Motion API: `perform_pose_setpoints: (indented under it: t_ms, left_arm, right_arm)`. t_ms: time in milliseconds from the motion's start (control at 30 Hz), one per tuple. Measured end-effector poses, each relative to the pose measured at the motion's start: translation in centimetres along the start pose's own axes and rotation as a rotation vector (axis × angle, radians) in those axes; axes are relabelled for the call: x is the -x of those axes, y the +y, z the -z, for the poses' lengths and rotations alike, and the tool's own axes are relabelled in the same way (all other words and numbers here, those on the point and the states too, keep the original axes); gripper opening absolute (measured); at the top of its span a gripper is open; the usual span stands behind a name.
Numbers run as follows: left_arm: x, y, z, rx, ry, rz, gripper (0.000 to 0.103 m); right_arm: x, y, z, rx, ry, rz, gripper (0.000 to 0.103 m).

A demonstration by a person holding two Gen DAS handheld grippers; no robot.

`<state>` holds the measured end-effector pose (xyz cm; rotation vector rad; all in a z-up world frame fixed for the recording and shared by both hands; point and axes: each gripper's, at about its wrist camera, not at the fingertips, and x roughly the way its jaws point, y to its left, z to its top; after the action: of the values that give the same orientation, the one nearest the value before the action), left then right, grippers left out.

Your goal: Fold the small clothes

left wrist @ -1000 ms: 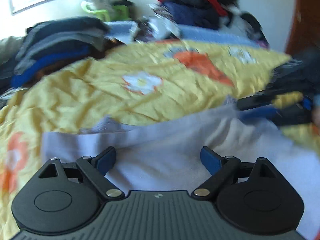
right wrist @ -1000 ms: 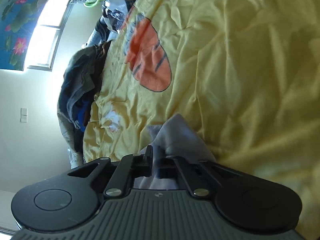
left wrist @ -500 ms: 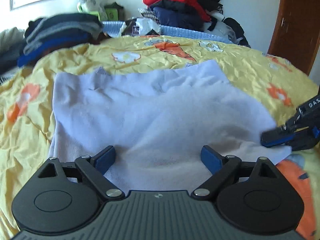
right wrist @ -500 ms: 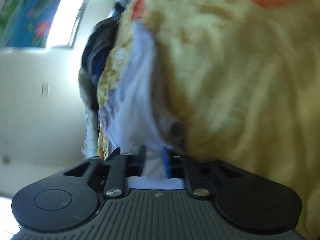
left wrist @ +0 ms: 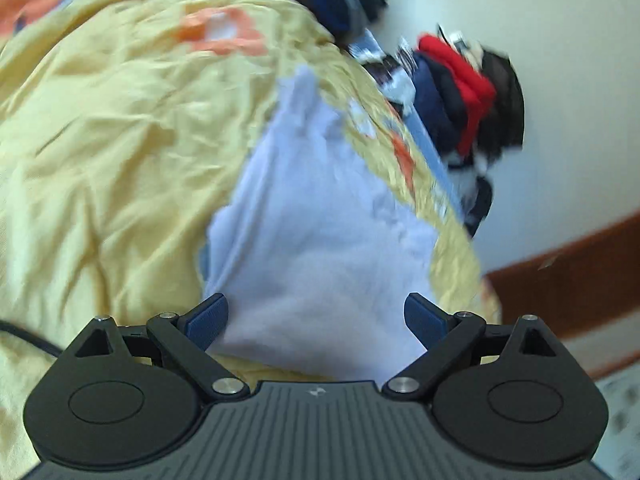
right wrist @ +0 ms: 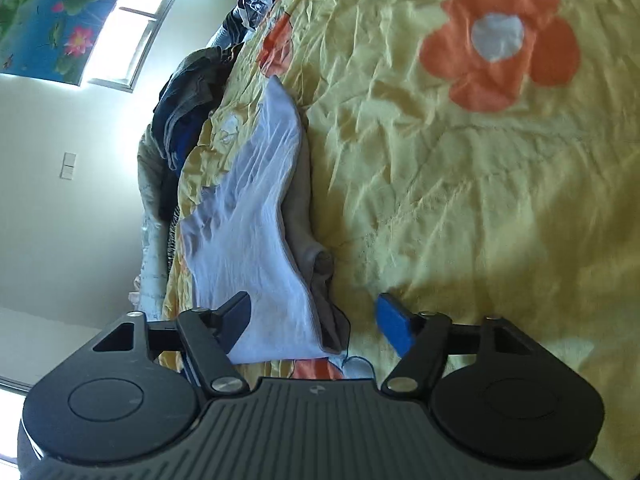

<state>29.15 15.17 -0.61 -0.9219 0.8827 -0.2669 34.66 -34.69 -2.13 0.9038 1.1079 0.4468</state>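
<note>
the pale lilac garment [right wrist: 248, 216] is judged soft, light; a hem corner should be pinched. left gripper [left wrist: 316, 316] and right gripper [right wrist: 314, 316] are held agape, empty.

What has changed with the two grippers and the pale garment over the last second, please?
The right gripper let go of the pale garment: it was shut on a corner, and now it is open with the cloth lying on the yellow bedspread. The left gripper stayed open over the garment, though its view has swung.

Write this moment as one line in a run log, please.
left claw: open | right claw: open | pale garment: lying on yellow bedspread
</note>
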Motion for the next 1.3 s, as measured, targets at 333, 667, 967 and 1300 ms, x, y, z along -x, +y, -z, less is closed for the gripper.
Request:
perform_pose_setpoints:
  t_ms: [333,667,967,1300]
  left_arm:
    - [0.4,0.5,-2.2,-0.004,0.015,-0.037,0.096]
    - [-2.3,0.9,-2.1,0.017,0.113,0.056,0.095]
    - [-2.9,0.4,-2.1,-0.058,0.152,-0.125,0.008]
    - [0.9,-5.1,-1.5,-0.236,0.157,-0.151,0.006]
  right_arm:
    - [-2.8,2.6,-0.7,0.071,0.095,-0.005,0.076]
    - [-4.9,2.2,-1.4,-0.032,0.174,-0.142,0.078]
    - [-5.7,1.0,-1.0,-0.049,0.153,-0.039,0.013]
    - [-2.6,5.1,-0.1,0.065,0.104,-0.005,0.014]
